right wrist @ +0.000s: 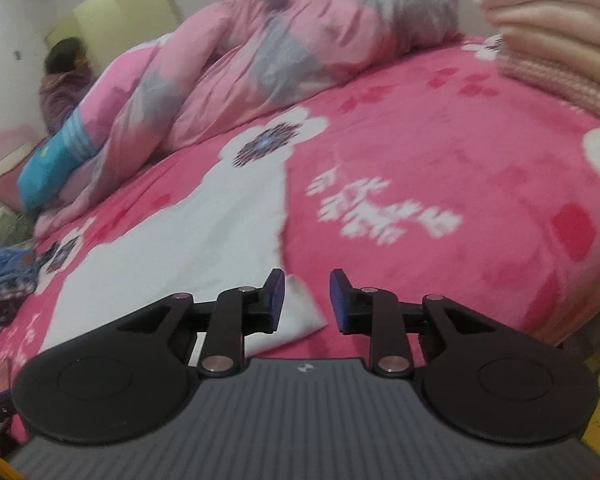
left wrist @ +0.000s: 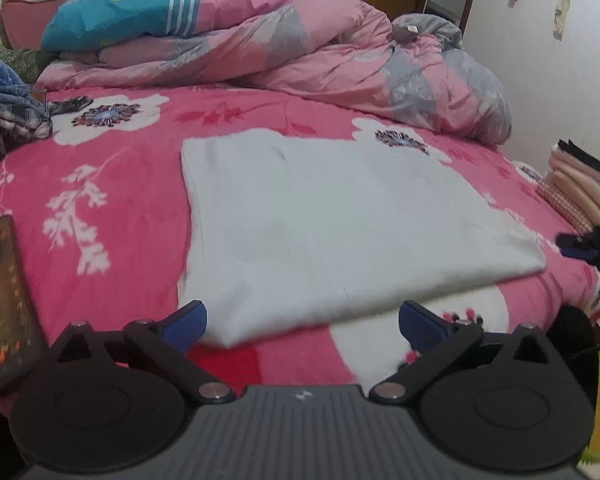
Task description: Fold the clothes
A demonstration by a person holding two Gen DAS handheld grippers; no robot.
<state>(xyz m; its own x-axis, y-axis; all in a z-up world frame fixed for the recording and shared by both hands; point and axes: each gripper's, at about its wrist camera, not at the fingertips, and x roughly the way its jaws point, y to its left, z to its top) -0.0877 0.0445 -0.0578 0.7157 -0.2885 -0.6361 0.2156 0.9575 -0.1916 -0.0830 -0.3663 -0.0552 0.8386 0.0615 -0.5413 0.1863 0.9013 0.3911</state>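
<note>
Garment [left wrist: 340,232] lies flat, white, on the pink blanket [left wrist: 120,184]. Left gripper [left wrist: 302,322] gapes wide at its near edge, holding nothing; right gripper [right wrist: 307,300] stands parted over the corner (not yet pinched). Risk: grabbing blanket pile with the cloth, dragging the fold askew.

both wrist views low, sharing bed [left wrist: 132,184]

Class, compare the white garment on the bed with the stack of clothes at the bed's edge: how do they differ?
The white garment is one piece spread flat and wide; the stack of clothes is several folded pieces piled up. The garment is plain white; the stack shows beige and pink layers with a black piece on top. Both rest on the pink floral blanket.
</note>
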